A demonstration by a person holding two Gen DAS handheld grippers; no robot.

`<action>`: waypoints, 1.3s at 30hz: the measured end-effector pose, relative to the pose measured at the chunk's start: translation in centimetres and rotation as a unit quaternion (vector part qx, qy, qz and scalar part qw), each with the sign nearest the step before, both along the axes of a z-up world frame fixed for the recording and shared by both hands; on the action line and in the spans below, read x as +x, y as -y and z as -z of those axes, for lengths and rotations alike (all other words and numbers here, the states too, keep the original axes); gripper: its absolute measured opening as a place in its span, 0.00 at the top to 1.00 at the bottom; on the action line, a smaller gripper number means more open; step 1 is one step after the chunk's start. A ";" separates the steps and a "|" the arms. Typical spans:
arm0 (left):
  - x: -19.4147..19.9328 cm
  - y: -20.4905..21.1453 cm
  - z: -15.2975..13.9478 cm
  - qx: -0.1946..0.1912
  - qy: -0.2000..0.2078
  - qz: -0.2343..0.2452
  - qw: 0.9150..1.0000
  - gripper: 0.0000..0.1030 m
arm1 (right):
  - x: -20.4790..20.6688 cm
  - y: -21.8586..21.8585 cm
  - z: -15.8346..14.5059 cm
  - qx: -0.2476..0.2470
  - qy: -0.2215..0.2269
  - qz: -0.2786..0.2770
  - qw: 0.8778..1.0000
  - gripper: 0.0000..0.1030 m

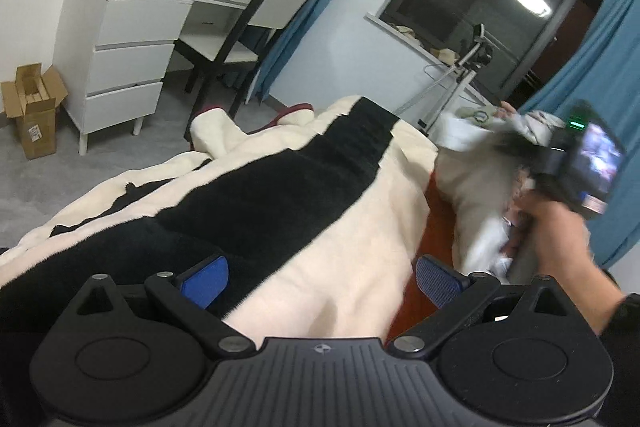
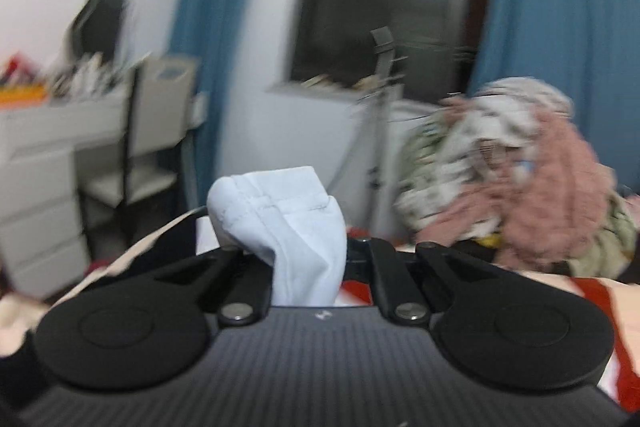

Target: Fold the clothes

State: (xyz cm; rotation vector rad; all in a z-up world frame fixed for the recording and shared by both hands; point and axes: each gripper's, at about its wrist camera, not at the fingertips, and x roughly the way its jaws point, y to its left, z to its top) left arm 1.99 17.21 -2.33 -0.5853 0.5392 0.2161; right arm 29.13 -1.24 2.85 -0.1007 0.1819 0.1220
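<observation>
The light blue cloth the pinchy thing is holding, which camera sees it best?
The right wrist view. There the light blue cloth sits sharp and close, pinched in the right gripper. The left wrist view shows only a blurred pale bundle by the person's hand; whether that is the same cloth is unclear.

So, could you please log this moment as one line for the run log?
left gripper: open, over cream-and-black blanket | right gripper: shut on pale blue garment | clothes pile: unfolded | view: blurred
</observation>
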 end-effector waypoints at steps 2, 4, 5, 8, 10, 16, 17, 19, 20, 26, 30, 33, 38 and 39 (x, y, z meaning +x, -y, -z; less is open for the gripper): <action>-0.1 0.8 -0.1 0.006 0.000 0.011 1.000 0.02 | 0.1 4.9 -0.3 0.040 0.003 0.046 0.998 0.95; -0.2 1.7 -0.2 0.016 0.003 0.023 1.000 0.02 | 0.7 10.1 0.4 0.087 -0.011 0.092 0.992 0.95; -0.1 2.3 -0.2 0.023 0.002 0.029 0.999 0.02 | 1.0 12.6 1.1 0.109 -0.021 0.114 0.987 0.95; 0.3 3.7 0.4 0.042 -0.005 0.048 0.998 0.02 | 1.6 18.7 4.8 0.139 -0.066 0.176 0.972 0.93; 0.8 4.4 0.8 0.051 -0.010 0.060 0.997 0.02 | 2.1 20.8 7.8 0.145 -0.107 0.188 0.965 0.92; 2.2 6.4 2.0 0.079 -0.021 0.085 0.993 0.02 | 1.8 22.2 11.2 0.139 -0.158 0.145 0.967 0.14; 2.4 6.7 2.2 0.084 -0.023 0.089 0.992 0.02 | 1.3 22.0 10.8 0.135 -0.149 0.139 0.970 0.06; 2.6 7.4 2.3 0.092 -0.025 0.099 0.990 0.02 | 0.2 21.1 9.5 0.114 -0.132 0.133 0.976 0.05; 2.5 7.6 2.3 0.094 -0.025 0.107 0.990 0.02 | -0.5 20.6 8.7 0.108 -0.124 0.128 0.978 0.05; 0.7 9.4 1.3 0.125 -0.012 0.147 0.981 0.02 | -9.9 20.7 3.6 0.122 -0.090 0.077 0.985 0.05; -1.1 10.1 0.5 0.121 0.000 0.171 0.978 0.02 | -19.2 20.5 1.0 0.128 -0.079 0.055 0.987 0.05; -2.5 10.6 -0.2 0.124 0.005 0.187 0.975 0.02 | -26.7 20.4 -0.3 0.132 -0.076 0.048 0.987 0.05; -4.5 10.5 -0.9 0.126 -0.014 0.181 0.975 0.02 | -37.7 20.9 0.0 0.144 -0.081 0.039 0.986 0.05; -4.7 10.2 -1.0 0.127 -0.024 0.172 0.977 0.02 | -39.5 21.2 0.5 0.146 -0.082 0.042 0.985 0.05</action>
